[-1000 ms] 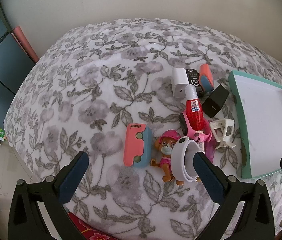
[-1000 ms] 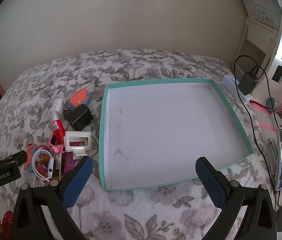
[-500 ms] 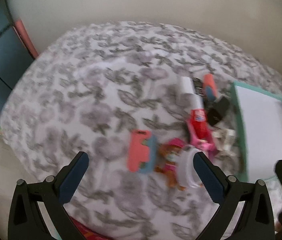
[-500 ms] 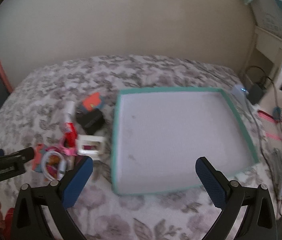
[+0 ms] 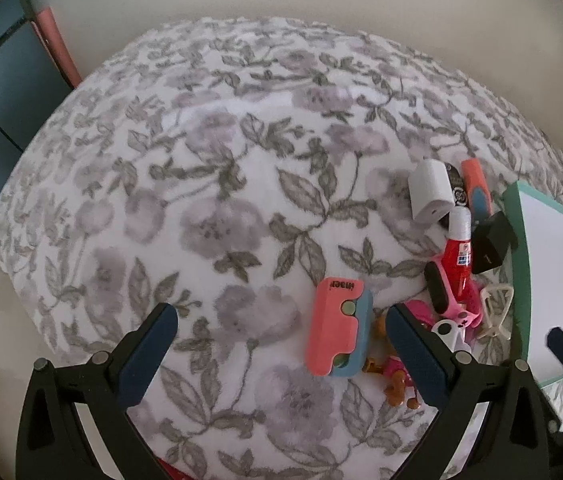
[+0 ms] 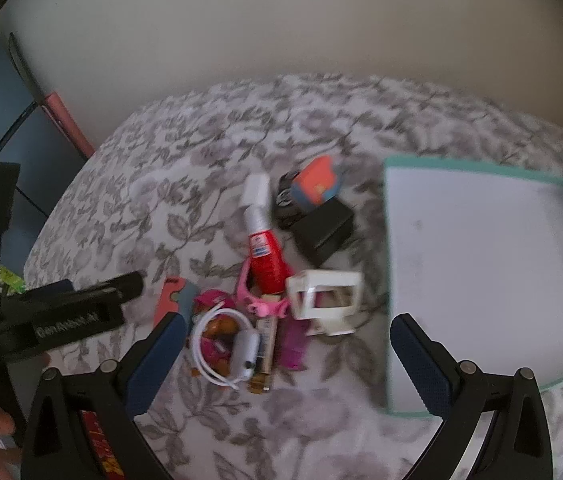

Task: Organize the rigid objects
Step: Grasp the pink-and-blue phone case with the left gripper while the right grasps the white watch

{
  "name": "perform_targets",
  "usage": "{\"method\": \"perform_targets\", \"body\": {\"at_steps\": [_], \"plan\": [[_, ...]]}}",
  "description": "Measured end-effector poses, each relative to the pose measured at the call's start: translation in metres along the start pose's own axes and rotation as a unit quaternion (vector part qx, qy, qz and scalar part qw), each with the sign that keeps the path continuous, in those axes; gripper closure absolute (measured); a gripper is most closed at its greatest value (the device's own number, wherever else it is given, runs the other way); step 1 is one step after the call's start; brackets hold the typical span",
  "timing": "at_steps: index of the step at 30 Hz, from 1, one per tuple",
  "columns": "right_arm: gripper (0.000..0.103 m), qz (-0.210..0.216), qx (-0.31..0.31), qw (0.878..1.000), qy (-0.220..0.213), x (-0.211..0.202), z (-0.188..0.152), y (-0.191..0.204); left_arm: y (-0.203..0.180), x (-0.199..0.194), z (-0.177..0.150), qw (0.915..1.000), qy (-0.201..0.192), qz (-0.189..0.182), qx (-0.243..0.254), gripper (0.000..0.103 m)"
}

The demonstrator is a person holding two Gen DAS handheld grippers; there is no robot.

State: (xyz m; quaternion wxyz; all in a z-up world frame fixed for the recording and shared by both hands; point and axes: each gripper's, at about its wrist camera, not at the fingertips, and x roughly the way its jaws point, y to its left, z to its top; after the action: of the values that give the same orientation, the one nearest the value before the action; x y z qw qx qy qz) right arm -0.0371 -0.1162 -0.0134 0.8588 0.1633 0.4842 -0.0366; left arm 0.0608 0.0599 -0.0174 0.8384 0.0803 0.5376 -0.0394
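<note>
Both grippers, left (image 5: 279, 350) and right (image 6: 283, 358), are hovering with jaws spread wide, holding nothing. Everything's sitting piled beside the tray (image 6: 399, 280) on the bed (image 5: 201, 160), so you're risking snagging the cable (image 6: 211, 342) or knocking the bottle (image 6: 266, 260) rolling.

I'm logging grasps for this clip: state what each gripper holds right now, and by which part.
Nothing is held. The left gripper and the right gripper are both open above the floral bedspread, with nothing between their fingers.
</note>
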Motion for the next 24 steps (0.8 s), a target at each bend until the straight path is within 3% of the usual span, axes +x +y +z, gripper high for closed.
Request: {"method": "perform_targets", "body": {"at_steps": [10, 15, 18, 24], "plan": [[0.001, 0.012, -0.018, 0.998, 0.053, 0.042, -0.008, 0.019, -0.005, 0.036, -0.006, 0.9983, 0.038, -0.043, -0.008, 0.0], [0.003, -0.003, -0.021, 0.998, 0.052, 0.046, -0.008, 0.021, -0.006, 0.044, -0.008, 0.9971, 0.047, -0.058, -0.015, 0.0], [0.011, 0.009, -0.023, 0.998, 0.052, 0.042, -0.008, 0.024, -0.005, 0.046, -0.009, 0.9967, 0.05, -0.061, -0.02, 0.0], [0.013, 0.016, -0.031, 0.998, 0.061, 0.044, -0.011, 0.029, -0.009, 0.052, -0.012, 0.9958, 0.062, -0.066, -0.014, 0.001]]}}
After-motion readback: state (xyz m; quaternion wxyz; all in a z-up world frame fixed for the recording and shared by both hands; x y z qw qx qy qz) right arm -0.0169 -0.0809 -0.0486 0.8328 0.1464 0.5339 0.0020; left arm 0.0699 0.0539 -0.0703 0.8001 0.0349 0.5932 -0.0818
